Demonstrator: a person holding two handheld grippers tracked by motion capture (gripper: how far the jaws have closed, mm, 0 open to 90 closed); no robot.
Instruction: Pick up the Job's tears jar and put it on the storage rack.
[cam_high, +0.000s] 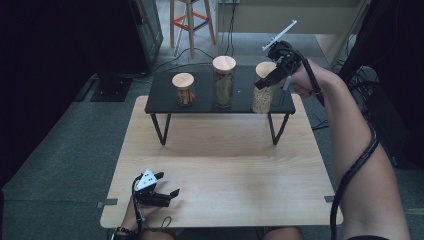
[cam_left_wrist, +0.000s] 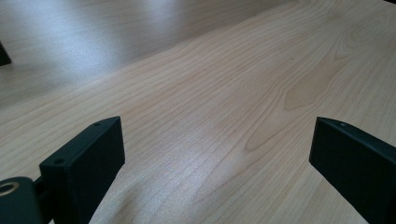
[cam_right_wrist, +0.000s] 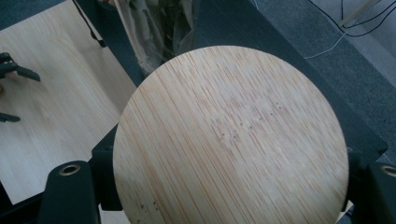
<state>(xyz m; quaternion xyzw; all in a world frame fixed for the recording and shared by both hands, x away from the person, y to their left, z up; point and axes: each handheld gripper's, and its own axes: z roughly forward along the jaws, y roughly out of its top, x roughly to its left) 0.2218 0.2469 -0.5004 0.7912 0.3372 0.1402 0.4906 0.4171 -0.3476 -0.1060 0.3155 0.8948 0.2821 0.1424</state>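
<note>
Three glass jars with round wooden lids stand on a black raised shelf (cam_high: 202, 104) at the back of a pale wooden table (cam_high: 225, 165): a short left jar (cam_high: 183, 90), a tall middle jar (cam_high: 224, 82) and a right jar (cam_high: 262, 98). My right gripper (cam_high: 266, 80) reaches in from the right and is closed on the right jar just under its lid (cam_right_wrist: 231, 135); in the right gripper view the jaws sit tight on either side of it. My left gripper (cam_high: 167, 183) rests on the table at the front left, open, with bare wood (cam_left_wrist: 215, 116) between its jaws.
The shelf stands on thin black legs (cam_high: 161, 129) with a gap underneath. A wooden stool with an orange frame (cam_high: 190, 20) and cables lie on the grey floor behind the table. A dark cabinet (cam_high: 115, 45) stands at the back left.
</note>
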